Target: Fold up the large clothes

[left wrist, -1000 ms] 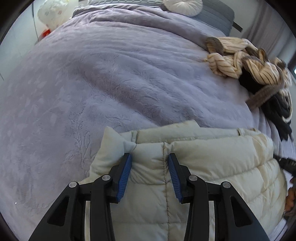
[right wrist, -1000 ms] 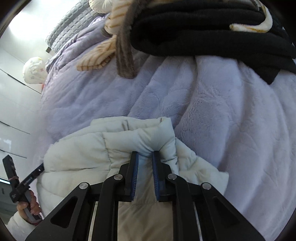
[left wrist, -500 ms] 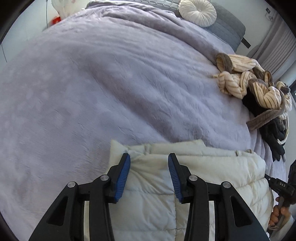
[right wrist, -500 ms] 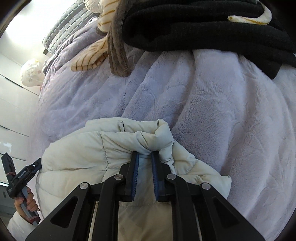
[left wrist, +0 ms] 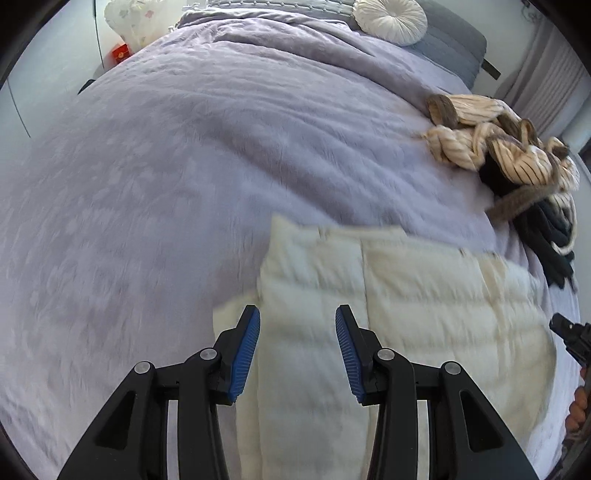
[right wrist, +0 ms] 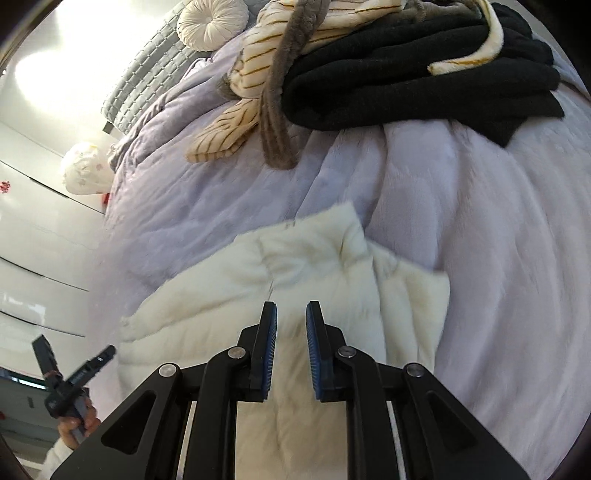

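Covering nearly everything in both views: bed (left wrist: 184, 184) under a plush lilac blanket, lightly wrinkled, with grey quilted bedding at the far end.

Lying on the blanket at the near edge: cream quilted puffer garment (left wrist: 424, 302), folded into a broad rectangular block, one stitched seam running front to back, a lower layer sticking out at the near left corner. Same garment (right wrist: 314, 280) in the right wrist view, its far corner rumpled and slightly raised. Both views blurred across the fabric.

Heaped on the blanket, well apart from the puffer garment, toward the right edge of the bed: pile of clothes (left wrist: 517, 162), made up of a cream striped knit with grey-brown furry trim on top of black knitwear. Same pile (right wrist: 406, 74) filling the top of the right wrist view, furry strip hanging down over the blanket.

Resting on the grey bedding at the head of the bed: round white pleated cushion (left wrist: 391, 16), button at centre.

Standing beyond the far left corner of the bed: white floral-patterned bundle (left wrist: 133, 18), with a small red item beside it; nature of both not clear.

Hovering above the puffer garment's left part: left gripper (left wrist: 297, 352), jaws spread, blue ribbed pads clear of the fabric, nothing between them.

Hovering above the garment's right part: right gripper (right wrist: 291, 349), jaws just opened a little, narrow gap, pads no longer pinching the fabric, nothing held.
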A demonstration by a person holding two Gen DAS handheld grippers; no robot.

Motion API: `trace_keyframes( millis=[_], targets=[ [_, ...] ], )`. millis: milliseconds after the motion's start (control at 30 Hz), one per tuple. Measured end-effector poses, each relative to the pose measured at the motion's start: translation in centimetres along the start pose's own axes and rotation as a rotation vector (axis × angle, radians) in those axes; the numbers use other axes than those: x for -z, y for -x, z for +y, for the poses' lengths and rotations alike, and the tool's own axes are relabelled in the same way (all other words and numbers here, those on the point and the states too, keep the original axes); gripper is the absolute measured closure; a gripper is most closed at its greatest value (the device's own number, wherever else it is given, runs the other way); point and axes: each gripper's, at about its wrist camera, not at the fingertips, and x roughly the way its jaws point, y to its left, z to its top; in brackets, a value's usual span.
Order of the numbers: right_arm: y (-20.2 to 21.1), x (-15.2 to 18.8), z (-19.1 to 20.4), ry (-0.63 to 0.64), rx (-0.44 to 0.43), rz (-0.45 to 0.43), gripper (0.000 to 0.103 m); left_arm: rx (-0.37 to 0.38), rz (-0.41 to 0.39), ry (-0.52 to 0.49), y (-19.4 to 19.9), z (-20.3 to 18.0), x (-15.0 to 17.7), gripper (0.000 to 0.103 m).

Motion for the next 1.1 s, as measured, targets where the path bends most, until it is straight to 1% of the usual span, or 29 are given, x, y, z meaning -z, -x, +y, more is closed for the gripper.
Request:
trace_keyframes(
  millis=[67, 100, 133, 167, 233, 300, 367, 433, 467, 500, 533, 600, 667, 700, 767, 833, 900, 933, 967, 1000, 1100],
  targets=[
    [0.8, 1.1, 0.2, -0.011, -0.014, 0.003, 0.085, 0.022, 0.017, 0.009, 0.8, -0.1, 1.4, 0.057],
    [1.2, 1.7, 0.1, -0.017, -0.021, 0.005, 0.085, 0.027, 0.029, 0.017, 1.2, 0.0, 2.2, 0.053],
    [1.8, 2.4, 0.1, -0.025, -0.029, 0.005, 0.085, 0.031, 0.036, 0.025, 1.6, 0.1, 2.9, 0.036],
    [2.2, 3.0, 0.1, -0.032, -0.036, 0.005, 0.084, 0.034, 0.034, 0.030, 2.0, 0.2, 3.7, 0.024],
    [3.1, 4.4, -0.2, -0.058, -0.052, 0.008, 0.083, 0.036, 0.031, 0.028, 3.0, 0.2, 5.1, 0.023],
    [3.8, 5.6, -0.6, -0.089, -0.067, 0.011, 0.073, 0.036, 0.048, 0.023, 3.6, 0.0, 6.4, 0.023],
    [4.6, 7.0, -0.9, -0.121, -0.078, 0.008, 0.066, 0.021, 0.054, 0.020, 4.1, -0.1, 7.6, 0.023],
    [5.4, 8.5, -1.1, -0.137, -0.085, 0.008, 0.063, 0.017, 0.059, 0.020, 4.5, -0.2, 8.9, 0.023],
    [5.6, 9.1, -1.2, -0.141, -0.087, 0.010, 0.060, 0.018, 0.058, 0.026, 4.8, -0.1, 9.5, 0.021],
    [5.9, 9.8, -1.2, -0.145, -0.093, 0.012, 0.053, 0.019, 0.057, 0.036, 4.9, 0.0, 10.2, 0.014],
    [6.1, 10.5, -1.3, -0.151, -0.102, 0.017, 0.047, 0.022, 0.059, 0.047, 5.1, 0.0, 10.8, 0.000],
    [6.3, 11.9, -1.6, -0.175, -0.117, 0.022, 0.011, 0.050, 0.062, 0.061, 5.2, 0.1, 12.0, 0.000],
    [6.5, 13.0, -2.0, -0.204, -0.126, 0.013, 0.003, 0.087, 0.091, 0.079, 4.9, -0.1, 13.1, 0.000],
    [6.5, 13.5, -2.4, -0.221, -0.137, 0.013, 0.002, 0.097, 0.098, 0.086, 4.7, -0.1, 13.5, 0.000],
    [6.3, 14.2, -3.1, -0.266, -0.161, 0.013, 0.002, 0.110, 0.114, 0.115, 4.3, 0.1, 14.2, 0.000],
    [5.7, 14.8, -3.9, -0.308, -0.187, 0.029, 0.002, 0.111, 0.132, 0.173, 3.7, 0.8, 14.8, 0.000],
    [4.9, 15.2, -4.5, -0.343, -0.219, 0.049, 0.002, 0.096, 0.138, 0.224, 3.1, 1.5, 15.3, 0.000],
    [4.7, 15.4, -4.6, -0.352, -0.225, 0.055, 0.002, 0.100, 0.138, 0.253, 2.9, 1.8, 15.5, 0.000],
    [4.3, 15.5, -4.8, -0.365, -0.236, 0.064, 0.002, 0.115, 0.140, 0.281, 2.7, 2.1, 15.7, 0.000],
    [4.1, 15.6, -4.9, -0.373, -0.242, 0.069, 0.002, 0.146, 0.146, 0.310, 2.4, 2.4, 15.8, 0.000],
    [3.1, 15.9, -5.4, -0.412, -0.292, 0.065, 0.002, 0.269, 0.146, 0.399, 1.5, 2.9, 16.1, 0.000]
  ],
)
